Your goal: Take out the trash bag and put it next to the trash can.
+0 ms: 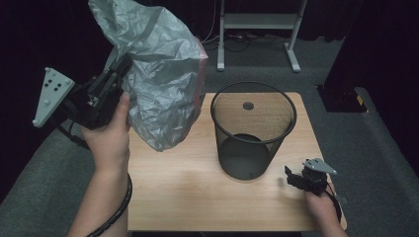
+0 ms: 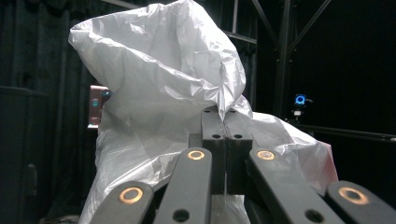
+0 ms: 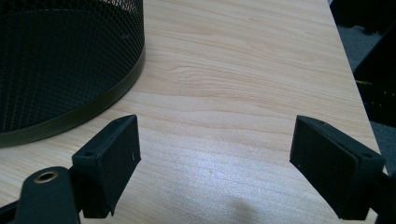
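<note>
**Grey bag pinched in the left gripper, right gripper idle by the bin**

Nearest the person, at the table's (image 1: 188,197) front right corner, the right hand (image 1: 322,205) holds the right gripper (image 1: 295,177) low over the wood. In the right gripper view its jaws stand wide apart with bare light woodgrain between them and nothing held (image 3: 215,154); the curved foot of the wire-mesh bin (image 3: 60,60) lies just beyond the pad on the left of that view, not touching it.

On the other side, the left hand (image 1: 109,133) holds the left gripper (image 1: 118,69) raised above the table's left edge, its grey three-cornered plate (image 1: 51,95) pointing outward. The jaws are pressed together on a fold of the crumpled grey plastic bag (image 1: 158,74); in the left gripper view the pads meet with a thin seam of film caught between them (image 2: 226,128), and the bag (image 2: 159,93) billows up above and spills down on both sides. The bag hangs in the air over the table's rear left part, beside the bin and apart from it. A pinkish edge shows at the bag's right side.

Farther back, the black mesh bin (image 1: 253,131) stands upright near the table's middle, open and empty.

Beyond the table lie grey carpet and a white frame's legs (image 1: 257,29). No brand, label or writing is readable on anything.
</note>
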{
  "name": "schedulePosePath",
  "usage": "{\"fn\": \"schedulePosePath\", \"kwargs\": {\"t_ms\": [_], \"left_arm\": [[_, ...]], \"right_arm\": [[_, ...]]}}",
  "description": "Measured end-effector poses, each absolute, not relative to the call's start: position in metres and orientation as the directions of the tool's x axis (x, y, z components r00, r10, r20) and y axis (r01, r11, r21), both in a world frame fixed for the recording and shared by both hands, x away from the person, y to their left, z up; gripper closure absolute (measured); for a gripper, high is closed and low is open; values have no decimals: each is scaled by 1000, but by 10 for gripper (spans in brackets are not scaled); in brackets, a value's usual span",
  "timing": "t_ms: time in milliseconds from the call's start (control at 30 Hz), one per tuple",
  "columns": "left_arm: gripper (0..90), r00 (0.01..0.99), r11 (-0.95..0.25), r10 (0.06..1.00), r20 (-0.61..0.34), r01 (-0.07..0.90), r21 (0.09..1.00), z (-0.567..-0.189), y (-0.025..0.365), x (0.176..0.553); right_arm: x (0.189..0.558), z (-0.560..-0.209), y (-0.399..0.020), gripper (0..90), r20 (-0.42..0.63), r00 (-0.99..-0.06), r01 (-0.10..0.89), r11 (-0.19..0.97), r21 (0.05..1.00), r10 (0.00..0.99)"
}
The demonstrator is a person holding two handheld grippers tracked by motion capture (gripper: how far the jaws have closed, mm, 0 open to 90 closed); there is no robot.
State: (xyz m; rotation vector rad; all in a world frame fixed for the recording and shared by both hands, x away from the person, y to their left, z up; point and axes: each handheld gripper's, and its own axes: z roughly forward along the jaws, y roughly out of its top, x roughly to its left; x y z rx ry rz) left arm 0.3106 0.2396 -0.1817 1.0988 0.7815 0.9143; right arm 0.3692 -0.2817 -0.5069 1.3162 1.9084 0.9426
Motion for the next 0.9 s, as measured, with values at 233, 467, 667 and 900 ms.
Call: {"fn": "schedulePosePath", "kwargs": {"t_ms": [233, 467, 667, 900], "left_arm": [[897, 395, 177, 914, -92, -186, 966, -198, 254, 311], [896, 362, 158, 927, -98, -138, 978, -218, 261, 317], [896, 345, 145, 932, -108, -83, 986, -237, 264, 325], [896, 320, 107, 942, -99, -6, 994, -263, 263, 337]], "right_arm": [[370, -508, -280, 157, -98, -310, 503, 251, 827, 946], [371, -508, -281, 157, -95, -318, 502, 252, 827, 943], [372, -508, -282, 158, -91, -317, 503, 248, 828, 944], [374, -507, -282, 157, -87, -318, 500, 245, 830, 944]]}}
